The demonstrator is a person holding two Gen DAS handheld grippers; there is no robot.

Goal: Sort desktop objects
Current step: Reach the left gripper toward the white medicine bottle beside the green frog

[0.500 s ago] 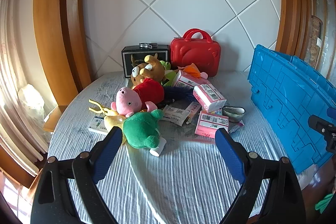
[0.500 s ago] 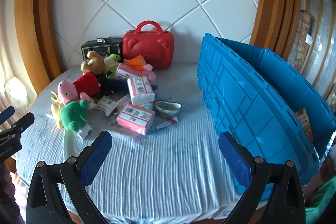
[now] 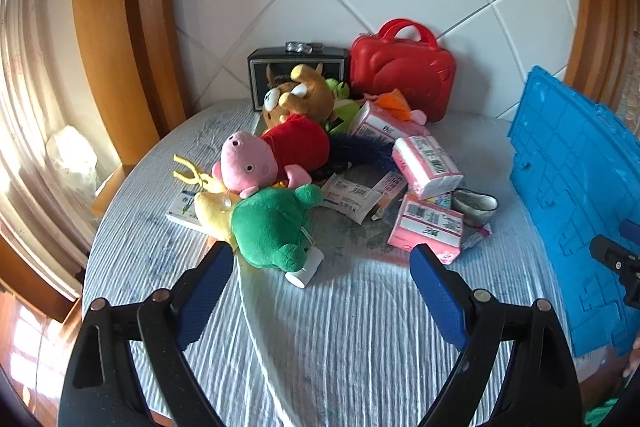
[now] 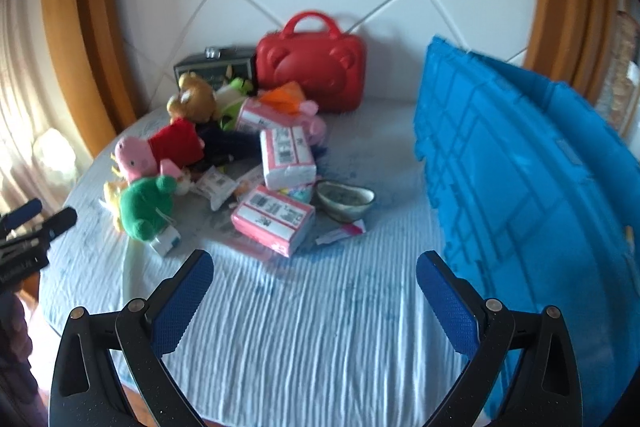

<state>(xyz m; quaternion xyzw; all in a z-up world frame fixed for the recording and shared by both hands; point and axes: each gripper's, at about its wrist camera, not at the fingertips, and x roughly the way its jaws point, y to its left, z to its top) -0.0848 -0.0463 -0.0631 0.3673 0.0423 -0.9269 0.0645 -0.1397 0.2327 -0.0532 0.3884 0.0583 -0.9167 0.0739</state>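
Both sets of fingers spread wide, nothing between them: left gripper (image 3: 322,277), right gripper (image 4: 315,279), both hanging over bare white ribbed cloth on the tabletop (image 4: 320,327). Nearest clutter: green plush (image 3: 272,227) lying on its side, small white tube (image 3: 306,267) touching it, yellow plush (image 3: 210,207) behind. Pink tissue pack (image 4: 274,217) with barcode label, print too small to read. Small ceramic dish (image 4: 346,201) just beside it. Mid-pile: pink pig plush in red dress (image 3: 276,155), second pink tissue pack (image 3: 426,165), flat sachets. Farther: brown bear plush (image 3: 300,97). Against wall: black box (image 3: 256,67), red bear-face case (image 4: 312,71). Blue plastic crate (image 4: 520,187) at right.
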